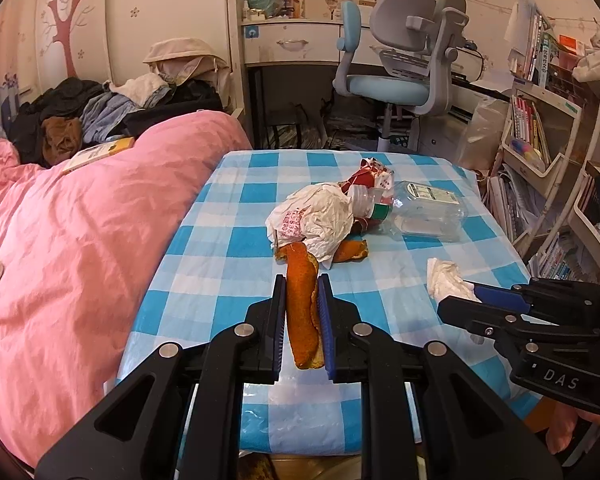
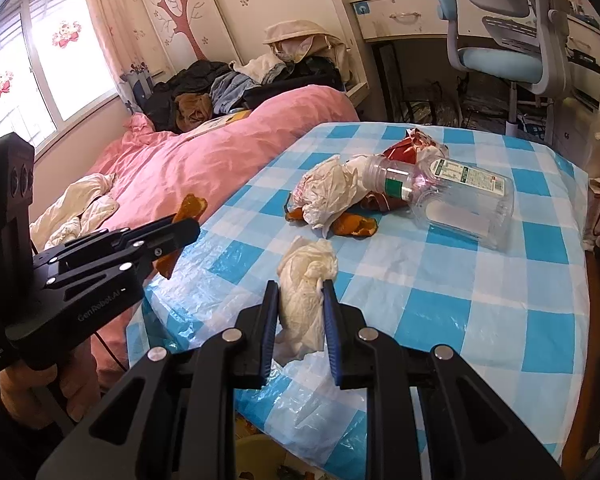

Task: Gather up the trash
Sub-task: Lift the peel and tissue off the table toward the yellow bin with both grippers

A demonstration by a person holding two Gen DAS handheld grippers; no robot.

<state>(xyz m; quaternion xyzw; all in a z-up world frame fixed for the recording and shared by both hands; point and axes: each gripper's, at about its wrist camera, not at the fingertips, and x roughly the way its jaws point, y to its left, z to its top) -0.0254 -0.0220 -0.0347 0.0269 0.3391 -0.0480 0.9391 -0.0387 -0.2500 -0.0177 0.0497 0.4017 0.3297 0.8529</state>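
Observation:
My left gripper (image 1: 302, 280) is shut on a long strip of orange peel (image 1: 302, 304), held above the blue checked tablecloth (image 1: 228, 240); the same peel (image 2: 188, 210) sticks out of that gripper in the right wrist view. A crumpled white tissue (image 2: 306, 296) is pinched in my right gripper (image 2: 301, 285), just over the near part of the table; that tissue (image 1: 446, 280) also shows at the right gripper's tips in the left wrist view. Mid-table lies a heap: a crumpled white bag (image 1: 320, 212), more orange peel (image 1: 352, 250), a clear plastic bottle (image 1: 424, 208) on its side and a red wrapper (image 1: 374, 172).
A bed with a pink quilt (image 1: 80, 240) and piled clothes (image 1: 100, 108) runs along the table's left side. Beyond the table stand a blue desk chair (image 1: 396, 64) and a desk; a bookshelf (image 1: 540, 132) is at the right. A hand (image 2: 32, 392) holds the left gripper's handle.

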